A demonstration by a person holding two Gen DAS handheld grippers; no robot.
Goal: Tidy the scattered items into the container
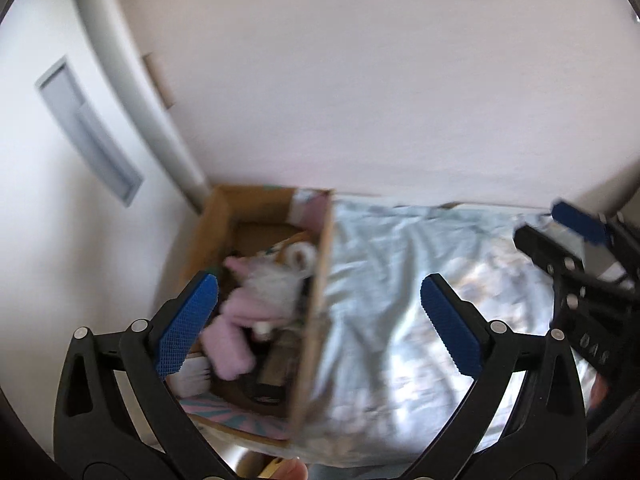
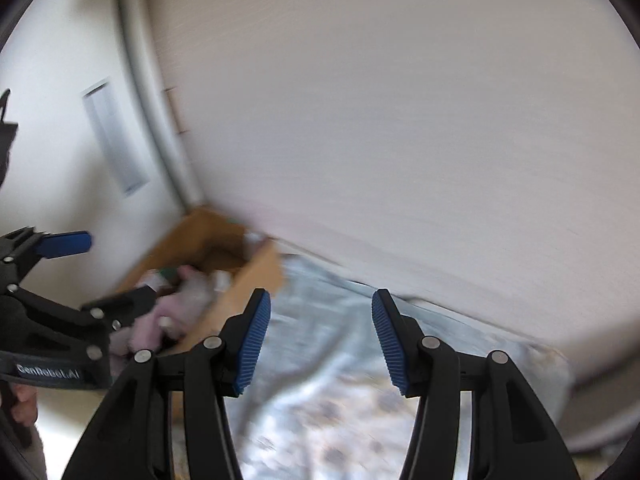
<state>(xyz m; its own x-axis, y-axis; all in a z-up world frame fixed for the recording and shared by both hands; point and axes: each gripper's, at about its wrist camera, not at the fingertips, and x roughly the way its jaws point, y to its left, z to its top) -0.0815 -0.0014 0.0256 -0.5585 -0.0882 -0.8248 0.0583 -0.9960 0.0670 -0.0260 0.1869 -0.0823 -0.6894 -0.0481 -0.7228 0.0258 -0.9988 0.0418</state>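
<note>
Over the box at lower left, left claw and right claw both gape empty; stuffed toy sits piled high and could spill if bumped.

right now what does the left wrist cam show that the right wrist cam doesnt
Only the left wrist view looks down into the cardboard box, showing the pink and white plush toy clearly, a dark item under it, and the pink and teal printed flap at the near edge. Only the right wrist view shows the left gripper from the side, with its GenRobot.AI label, open over the box. Both show the box in the corner, the plush inside, the pale blue bedding, the wall, and both grippers open and empty.
</note>
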